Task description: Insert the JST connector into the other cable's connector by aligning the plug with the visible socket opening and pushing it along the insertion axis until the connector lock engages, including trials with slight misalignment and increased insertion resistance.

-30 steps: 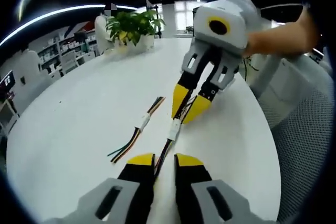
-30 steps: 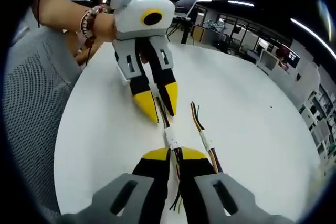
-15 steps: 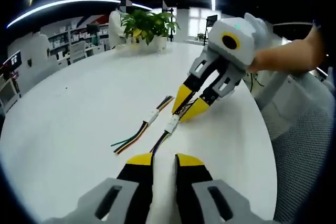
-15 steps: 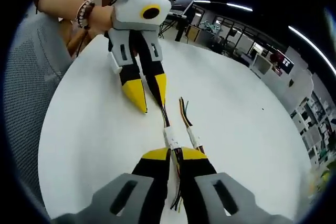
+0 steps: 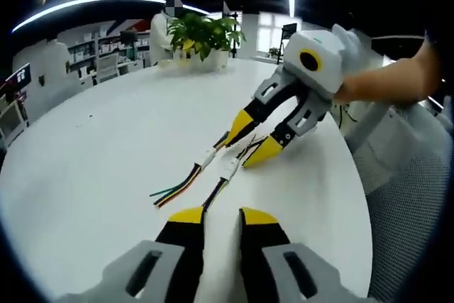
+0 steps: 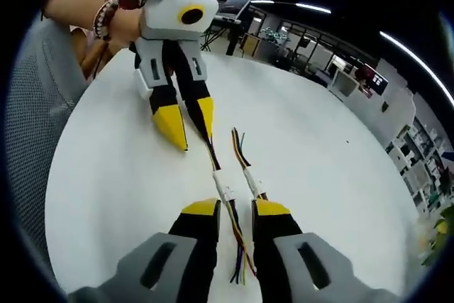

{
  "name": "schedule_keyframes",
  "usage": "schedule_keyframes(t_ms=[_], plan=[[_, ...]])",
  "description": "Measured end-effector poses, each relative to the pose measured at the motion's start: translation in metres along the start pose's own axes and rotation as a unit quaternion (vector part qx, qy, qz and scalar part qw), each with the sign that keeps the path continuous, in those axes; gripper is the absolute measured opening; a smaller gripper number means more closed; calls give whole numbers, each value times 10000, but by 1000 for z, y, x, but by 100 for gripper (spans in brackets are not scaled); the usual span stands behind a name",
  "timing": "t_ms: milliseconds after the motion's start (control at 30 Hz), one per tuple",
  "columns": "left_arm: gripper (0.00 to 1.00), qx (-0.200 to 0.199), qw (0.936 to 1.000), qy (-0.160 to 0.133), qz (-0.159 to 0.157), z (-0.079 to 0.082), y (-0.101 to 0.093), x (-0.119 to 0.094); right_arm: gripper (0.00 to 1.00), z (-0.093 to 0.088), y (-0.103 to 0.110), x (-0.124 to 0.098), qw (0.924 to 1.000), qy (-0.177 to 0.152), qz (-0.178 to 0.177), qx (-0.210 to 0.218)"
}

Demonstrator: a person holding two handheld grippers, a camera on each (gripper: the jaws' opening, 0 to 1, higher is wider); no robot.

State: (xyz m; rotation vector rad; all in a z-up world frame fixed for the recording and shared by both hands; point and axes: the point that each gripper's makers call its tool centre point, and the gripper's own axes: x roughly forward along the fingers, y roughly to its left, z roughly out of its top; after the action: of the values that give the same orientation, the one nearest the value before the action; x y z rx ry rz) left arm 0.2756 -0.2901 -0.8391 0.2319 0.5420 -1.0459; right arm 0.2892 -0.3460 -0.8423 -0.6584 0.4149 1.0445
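On the white table (image 5: 92, 147), in the left gripper view, the left gripper (image 5: 221, 214) has its jaws apart, gripping nothing, with the joined JST cable (image 5: 228, 169) lying just beyond its tips. Farther off, the right gripper (image 5: 252, 140) stands spread over that cable's far end. A second cable (image 5: 186, 179) lies to the left.

From the right gripper view, the right gripper (image 6: 235, 207) is parted around the cable's loose wires, its white connector (image 6: 224, 189) just ahead; the left gripper (image 6: 188, 124) hangs beyond, jaws apart.

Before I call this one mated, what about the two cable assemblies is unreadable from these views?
- Connector lock: white housings too small in both views.
- Left gripper: cable hides behind its jaw in the right gripper view.
- Cable ends: partly hidden between the right gripper's own jaws.
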Motion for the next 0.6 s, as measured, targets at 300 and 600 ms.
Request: schedule_keyframes(t_ms=[300, 600], plan=[[39, -571, 9964, -606, 184, 32, 5, -8, 22, 30, -31, -23, 9940, -640, -536, 701], [83, -981, 9877, -1069, 588, 64, 17, -23, 35, 64, -72, -66, 9623, -1659, -1283, 1731]])
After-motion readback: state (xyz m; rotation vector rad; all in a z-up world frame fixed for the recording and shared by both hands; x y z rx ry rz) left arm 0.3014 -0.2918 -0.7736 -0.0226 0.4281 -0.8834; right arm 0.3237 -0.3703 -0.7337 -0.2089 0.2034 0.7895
